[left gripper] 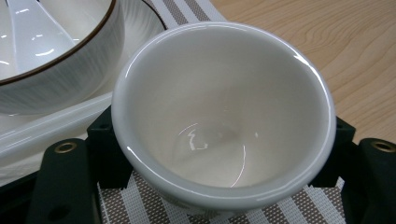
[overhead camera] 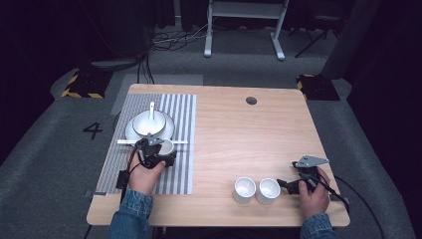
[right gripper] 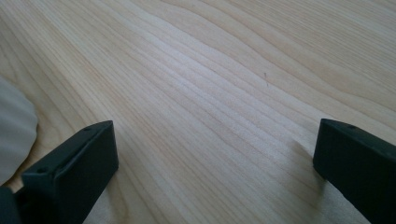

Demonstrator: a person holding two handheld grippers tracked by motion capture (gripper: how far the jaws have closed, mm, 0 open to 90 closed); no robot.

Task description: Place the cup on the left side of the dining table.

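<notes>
Two white cups (overhead camera: 256, 190) wait on the bare counter (overhead camera: 239, 139) near the right tongs (overhead camera: 290, 185), which rest spread apart and empty. A third cup (left gripper: 224, 116) sits clamped in the left tongs (overhead camera: 158, 153) over the striped mat (overhead camera: 176, 144), just beside the bowl (overhead camera: 148, 123) on its plate (overhead camera: 168, 130). By appearance, the setting is partly laid; two cups remain to be placed.
</notes>
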